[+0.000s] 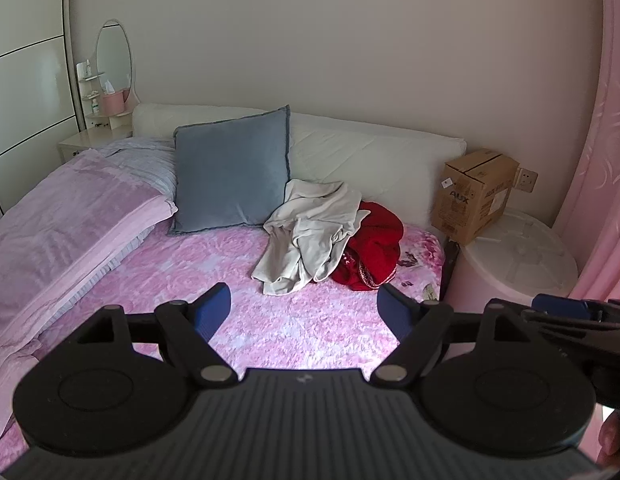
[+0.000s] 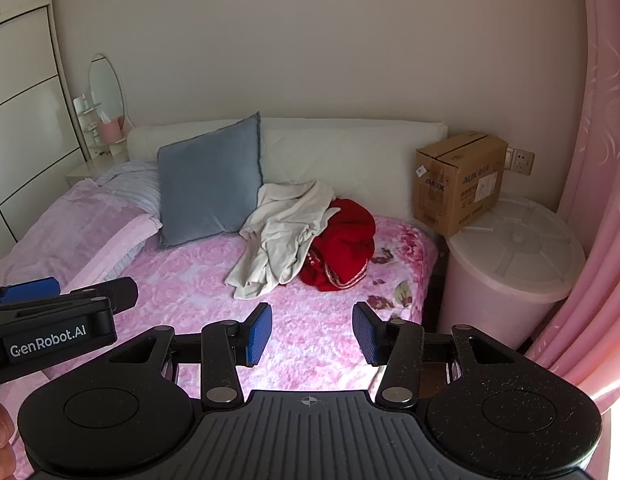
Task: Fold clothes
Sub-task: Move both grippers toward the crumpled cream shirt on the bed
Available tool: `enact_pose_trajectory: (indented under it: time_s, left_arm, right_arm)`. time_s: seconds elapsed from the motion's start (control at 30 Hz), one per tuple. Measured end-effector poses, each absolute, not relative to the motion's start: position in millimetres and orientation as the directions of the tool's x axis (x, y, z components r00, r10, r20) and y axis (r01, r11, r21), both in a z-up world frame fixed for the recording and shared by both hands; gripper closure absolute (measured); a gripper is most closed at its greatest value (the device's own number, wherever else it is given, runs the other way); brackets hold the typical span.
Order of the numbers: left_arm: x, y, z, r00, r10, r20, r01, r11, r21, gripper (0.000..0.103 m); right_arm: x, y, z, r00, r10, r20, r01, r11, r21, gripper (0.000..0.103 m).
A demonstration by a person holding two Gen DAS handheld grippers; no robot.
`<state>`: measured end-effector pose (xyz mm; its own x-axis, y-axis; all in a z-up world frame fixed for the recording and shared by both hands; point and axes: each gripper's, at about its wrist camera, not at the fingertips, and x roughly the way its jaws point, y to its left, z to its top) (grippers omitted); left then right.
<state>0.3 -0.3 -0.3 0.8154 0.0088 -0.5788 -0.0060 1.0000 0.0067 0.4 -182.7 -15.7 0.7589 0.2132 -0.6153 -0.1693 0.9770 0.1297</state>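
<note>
Both claws point(image 1: 306, 308) point(image 2: 311, 332) released, empty; white garment point(image 1: 310, 236) half hides red garment point(image 1: 373, 252).

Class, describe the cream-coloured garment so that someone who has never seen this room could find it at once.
Start at the bed with the pink flowered cover and look towards its head, where a grey-blue cushion leans upright. Just right of that cushion lies the cream garment, crumpled and unfolded. It drapes partly over a red garment and is the only pale one of the two.
</note>
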Motion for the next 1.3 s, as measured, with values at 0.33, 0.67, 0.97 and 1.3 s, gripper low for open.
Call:
enact_pose_trajectory:
  time_s: [0.33,0.67,0.97,1.3]
  left_arm:
    - [-2.6,9.3,-5.3,0.818,0.017,-0.575,-0.020,1.000,0.002,0.025]
    - [-1.2,17.3,-4.6,0.812,0.030,-0.583,-0.037,0.999,-0.001,0.025]
    - [1.6,20.1,-4.3,0.807,0.037,-0.589,-0.045,0.999,0.001,0.025]
    - [6.8,25.0,-0.8,0.811,0.056,-0.582,-0.072,0.997,-0.005,0.025]
  right_arm:
    - [5.6,-184.8,-12.5,0.764,0.212,-0.610,-0.173,0.977,0.124,0.055]
    - [18.2,-187.5,-15.7,0.756,0.231,-0.613,-0.195,0.973,0.127,0.055]
    - [21.0,-189.7,-14.8,0.759,0.221,-0.612,-0.186,0.975,0.122,0.055]
    - [28.7,-185.4,-9.9,0.765,0.233,-0.601,-0.203,0.972,0.119,0.055]
